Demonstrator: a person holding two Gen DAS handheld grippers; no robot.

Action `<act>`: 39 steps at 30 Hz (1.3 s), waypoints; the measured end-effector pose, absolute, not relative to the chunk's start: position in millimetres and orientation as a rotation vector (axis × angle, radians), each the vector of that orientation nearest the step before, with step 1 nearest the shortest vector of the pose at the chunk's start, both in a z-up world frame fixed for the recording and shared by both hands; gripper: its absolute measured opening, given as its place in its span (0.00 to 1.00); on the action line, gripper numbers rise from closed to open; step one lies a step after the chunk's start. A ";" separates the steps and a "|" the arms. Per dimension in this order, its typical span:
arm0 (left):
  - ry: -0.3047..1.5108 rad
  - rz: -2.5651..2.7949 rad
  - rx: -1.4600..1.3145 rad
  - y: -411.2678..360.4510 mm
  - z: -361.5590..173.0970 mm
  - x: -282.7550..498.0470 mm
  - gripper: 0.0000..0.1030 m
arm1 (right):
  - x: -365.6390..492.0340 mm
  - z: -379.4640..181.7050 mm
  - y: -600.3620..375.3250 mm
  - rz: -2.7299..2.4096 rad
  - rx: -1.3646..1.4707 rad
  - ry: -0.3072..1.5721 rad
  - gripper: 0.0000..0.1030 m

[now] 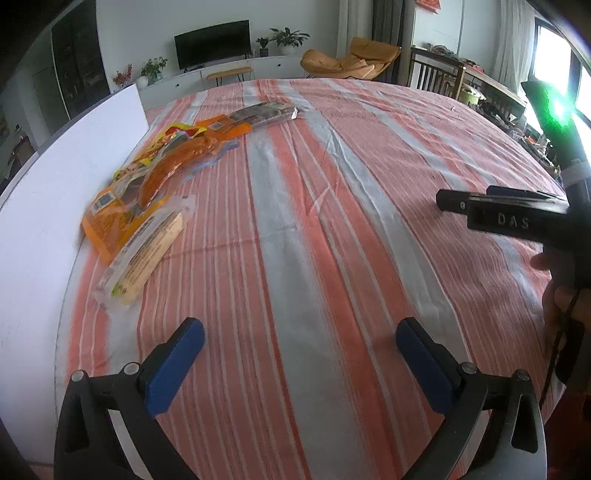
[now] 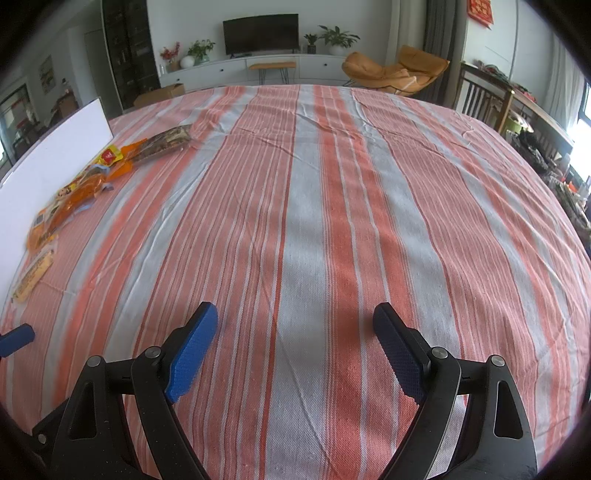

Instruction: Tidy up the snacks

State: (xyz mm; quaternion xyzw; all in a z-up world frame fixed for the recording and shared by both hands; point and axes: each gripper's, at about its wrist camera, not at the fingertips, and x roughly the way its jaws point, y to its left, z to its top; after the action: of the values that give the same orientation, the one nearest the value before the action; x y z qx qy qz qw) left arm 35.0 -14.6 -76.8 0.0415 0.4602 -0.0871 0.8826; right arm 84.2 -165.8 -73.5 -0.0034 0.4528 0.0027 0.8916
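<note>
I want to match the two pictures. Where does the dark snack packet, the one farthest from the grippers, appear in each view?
Left wrist view: the dark snack packet lies upper centre-left on the striped cloth, at the far end of the snack row.
Right wrist view: the same packet lies upper left, near the far end of the white board.
Shared landmark: the black television beyond the table.

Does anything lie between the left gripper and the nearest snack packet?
Nothing visible does. Only bare striped tablecloth separates the open left gripper from the pale yellow packet, which lies ahead to its left.
</note>
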 end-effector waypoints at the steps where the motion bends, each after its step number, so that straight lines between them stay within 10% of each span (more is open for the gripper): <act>1: 0.952 -0.185 0.082 -11.9 -74.7 29.4 1.00 | 84.1 -73.4 -165.8 0.006 -0.007 0.940 0.86; 12: 0.901 -0.100 0.020 54.5 -13.6 57.7 1.00 | 83.3 -73.8 -165.2 0.008 -0.005 0.940 0.87; 39: 1.078 -0.204 0.052 44.3 -77.3 107.1 0.99 | 83.2 -74.4 -164.7 0.011 -0.005 0.940 0.88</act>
State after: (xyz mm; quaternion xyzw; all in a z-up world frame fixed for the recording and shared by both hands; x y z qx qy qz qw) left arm 107.1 44.3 -77.3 0.0249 0.5122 -0.0971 0.8530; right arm 83.2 -164.7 -74.4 -0.0024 0.4527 0.0053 0.8916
